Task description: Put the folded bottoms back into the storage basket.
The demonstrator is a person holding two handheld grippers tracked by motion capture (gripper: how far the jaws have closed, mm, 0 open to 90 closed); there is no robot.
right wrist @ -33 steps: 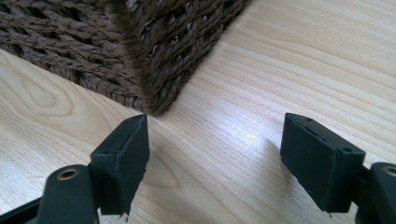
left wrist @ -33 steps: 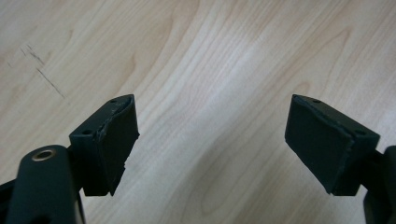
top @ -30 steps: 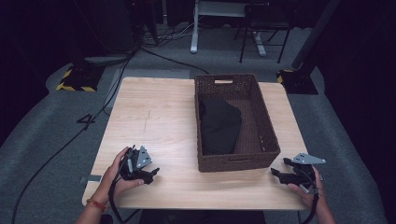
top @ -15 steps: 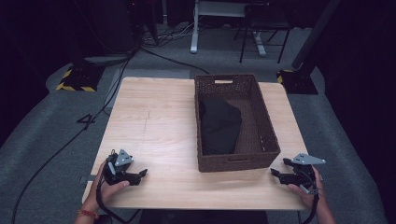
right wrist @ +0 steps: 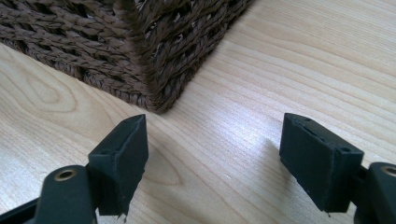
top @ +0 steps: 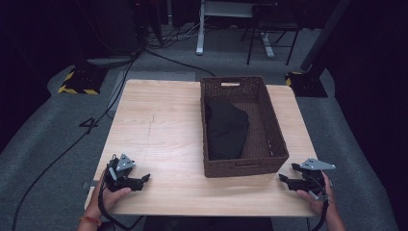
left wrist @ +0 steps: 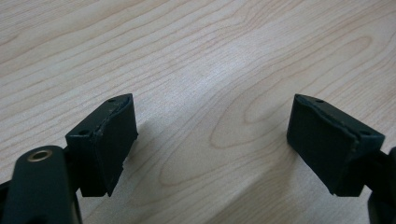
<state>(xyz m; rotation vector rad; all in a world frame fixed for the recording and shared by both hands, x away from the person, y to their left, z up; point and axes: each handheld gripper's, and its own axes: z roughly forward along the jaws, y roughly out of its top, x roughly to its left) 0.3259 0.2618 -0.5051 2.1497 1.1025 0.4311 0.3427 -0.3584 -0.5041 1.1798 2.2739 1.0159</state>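
Two grippers rest low on the wooden table (top: 159, 130), and only yours on the left has shifted: a second ago the left gripper (top: 144, 178) sat nearer the wicker basket (top: 272, 125); now it lies farther out, by the table's near left corner, well apart from the basket. Your right gripper (top: 285, 179) sits where it was, just beside the basket's near right corner. Inside the basket lies a black cloth (top: 226, 127), bunched toward its left wall. Both grippers stand spread wide with bare wood between the jaws, grasping nothing. In the right gripper view the basket's woven corner rises just beyond the pads, not touching them.
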